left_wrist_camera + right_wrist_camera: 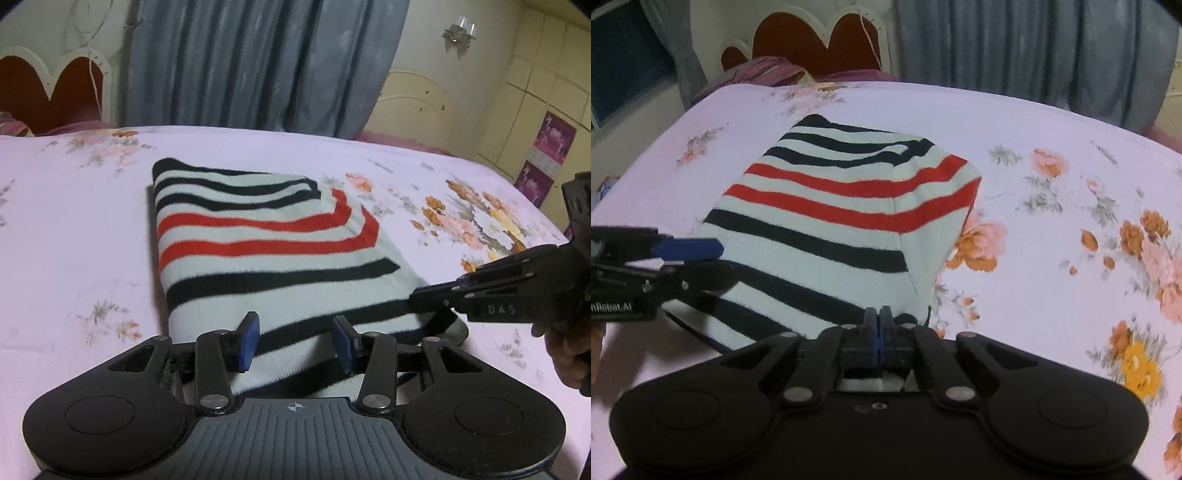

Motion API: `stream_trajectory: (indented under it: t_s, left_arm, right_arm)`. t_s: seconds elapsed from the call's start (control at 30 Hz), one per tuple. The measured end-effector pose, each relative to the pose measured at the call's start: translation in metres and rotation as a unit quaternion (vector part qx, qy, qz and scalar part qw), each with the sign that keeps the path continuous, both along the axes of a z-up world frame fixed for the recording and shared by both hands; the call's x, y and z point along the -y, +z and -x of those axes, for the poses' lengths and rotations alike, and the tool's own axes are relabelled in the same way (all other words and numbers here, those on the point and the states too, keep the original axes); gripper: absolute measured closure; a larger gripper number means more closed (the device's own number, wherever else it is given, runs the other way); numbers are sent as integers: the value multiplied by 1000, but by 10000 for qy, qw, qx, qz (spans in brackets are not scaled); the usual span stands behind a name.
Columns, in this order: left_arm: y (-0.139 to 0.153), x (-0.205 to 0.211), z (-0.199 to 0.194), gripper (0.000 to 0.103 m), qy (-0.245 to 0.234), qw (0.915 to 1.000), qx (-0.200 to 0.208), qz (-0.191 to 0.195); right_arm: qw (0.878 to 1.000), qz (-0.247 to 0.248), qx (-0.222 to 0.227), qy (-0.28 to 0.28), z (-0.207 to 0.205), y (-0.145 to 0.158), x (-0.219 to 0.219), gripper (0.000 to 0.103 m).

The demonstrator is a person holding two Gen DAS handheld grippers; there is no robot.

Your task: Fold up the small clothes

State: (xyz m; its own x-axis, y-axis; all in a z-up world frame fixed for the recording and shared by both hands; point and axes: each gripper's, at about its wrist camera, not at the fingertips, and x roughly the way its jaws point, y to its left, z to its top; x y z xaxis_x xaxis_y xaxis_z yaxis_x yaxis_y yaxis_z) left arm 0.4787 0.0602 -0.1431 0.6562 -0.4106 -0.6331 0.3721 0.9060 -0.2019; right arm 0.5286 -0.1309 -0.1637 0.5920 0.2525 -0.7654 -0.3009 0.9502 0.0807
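— Now, where is the striped sweater [266, 243] found?
— Folded on the flowered bedsheet [74, 229].
— And the grippers?
— At its near edge: left gripper [295, 341] spread wide, gripping nothing; right gripper [879, 325] pinched closed on the sweater's hem.

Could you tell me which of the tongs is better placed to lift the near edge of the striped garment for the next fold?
The right tongs: they are already shut on the striped garment at its near right corner. The left tongs are open astride the near edge, gripping nothing.
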Motion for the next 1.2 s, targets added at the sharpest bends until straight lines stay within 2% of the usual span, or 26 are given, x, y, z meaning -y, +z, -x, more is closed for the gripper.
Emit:
stream_trajectory:
  t_s: [0.13,0.2,0.23,0.37,0.53,0.83,1.2]
  left_arm:
    - [4,-2,12,59,70,9999,-8,-84]
    - [5,-2,21,59,84,9997,-3,-242]
    - [3,-3,24,59,105,9996,-44,-249]
    - [-6,-3,33,59,303,9992,-158,-213]
    - [-9,4,36,59,478,9982,-163,-336]
    - [-17,12,40,59,678,9965,-109,-472]
    - [-14,28,39,59,844,9919,-124,-942]
  right_arm:
    - [10000,86,13,-6,3,5,-3,103]
    - [9997,100,218,49,16,16,-3,91]
    - [9996,70,278,86,22,18,-3,88]
    - [9995,220,87,197,29,5,-2,91]
    - [9999,-103,-92,-88,26,-16,12,86]
    - [9999,-89,61,-74,30,-24,11,85]
    - [9998,126,-112,-55,27,-19,6,82]
